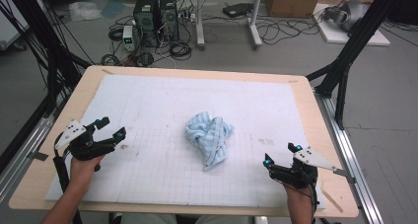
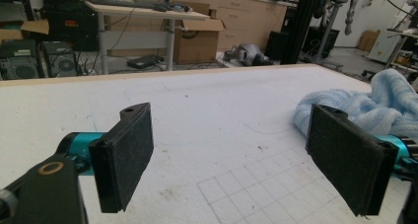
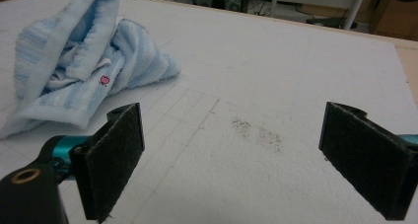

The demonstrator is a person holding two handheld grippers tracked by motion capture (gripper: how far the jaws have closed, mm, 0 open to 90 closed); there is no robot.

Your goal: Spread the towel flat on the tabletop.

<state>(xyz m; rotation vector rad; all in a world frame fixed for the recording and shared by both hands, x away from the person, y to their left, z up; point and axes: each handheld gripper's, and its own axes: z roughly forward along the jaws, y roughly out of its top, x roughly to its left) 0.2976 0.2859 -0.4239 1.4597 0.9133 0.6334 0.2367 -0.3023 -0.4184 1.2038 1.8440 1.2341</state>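
Note:
A crumpled light-blue striped towel (image 1: 210, 136) lies bunched in the middle of the white mat (image 1: 157, 105). My left gripper (image 1: 113, 127) rests near the mat's left edge, well apart from the towel, its jaws wide open and bare. In the left gripper view the towel (image 2: 379, 103) sits past the right pad (image 2: 349, 157). My right gripper (image 1: 281, 155) is at the front right, open, nothing between its pads. The right gripper view has the towel (image 3: 74, 66) at upper left, a small pink mark on it, beyond the left pad (image 3: 111, 160).
The mat covers a wooden table (image 1: 315, 130) and carries a faint grid (image 1: 167, 160) in its front half, with a dirty smudge (image 3: 256, 132) ahead of my right gripper. Black frame posts (image 1: 345, 61) flank the table. Computers and cables (image 1: 155, 21) lie on the floor behind.

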